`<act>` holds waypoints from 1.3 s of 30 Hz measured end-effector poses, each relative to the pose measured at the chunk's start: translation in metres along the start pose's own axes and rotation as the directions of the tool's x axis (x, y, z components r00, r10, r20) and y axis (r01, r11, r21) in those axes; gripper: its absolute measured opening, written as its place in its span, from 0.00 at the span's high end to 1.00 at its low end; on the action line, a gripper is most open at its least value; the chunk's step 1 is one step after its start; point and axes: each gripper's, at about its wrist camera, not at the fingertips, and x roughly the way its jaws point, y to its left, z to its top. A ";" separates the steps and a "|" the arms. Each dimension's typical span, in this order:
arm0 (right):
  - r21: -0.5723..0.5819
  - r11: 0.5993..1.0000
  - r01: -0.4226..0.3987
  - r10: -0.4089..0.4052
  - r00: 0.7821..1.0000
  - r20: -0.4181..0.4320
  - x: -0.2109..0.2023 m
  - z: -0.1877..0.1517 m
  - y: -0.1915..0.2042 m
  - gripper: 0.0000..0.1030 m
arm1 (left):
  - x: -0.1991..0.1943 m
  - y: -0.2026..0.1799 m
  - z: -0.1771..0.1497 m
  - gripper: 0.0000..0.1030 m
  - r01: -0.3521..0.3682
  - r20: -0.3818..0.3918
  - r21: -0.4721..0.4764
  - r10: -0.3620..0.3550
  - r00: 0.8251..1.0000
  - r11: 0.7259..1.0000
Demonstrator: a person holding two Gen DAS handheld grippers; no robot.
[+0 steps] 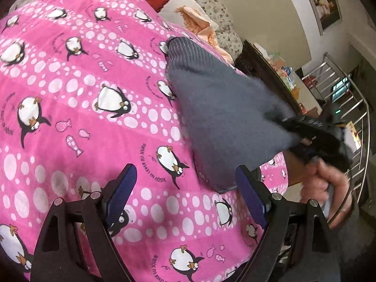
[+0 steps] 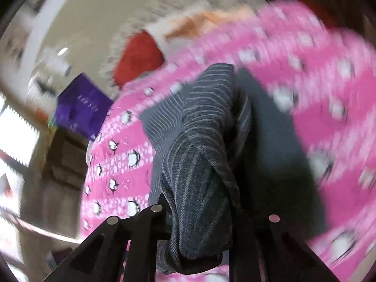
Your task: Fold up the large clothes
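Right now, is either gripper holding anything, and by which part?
The right gripper is shut on the grey striped knit garment, pinching a bunched edge of the fabric. The left gripper is open and holds nothing.

Both wrist views look down, close — sharing the pink bedspread (image 1: 94, 117).

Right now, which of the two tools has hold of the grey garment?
The right tool: grey garment bunched between its closed fingers. The left tool gapes open above the pink penguin blanket.
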 end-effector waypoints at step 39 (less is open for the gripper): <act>-0.367 0.930 0.011 -0.019 1.000 -0.019 0.026 -0.073 -0.110 0.79 | 0.113 -0.099 -0.027 0.88 -0.206 0.006 0.477 0.231 0.973 0.854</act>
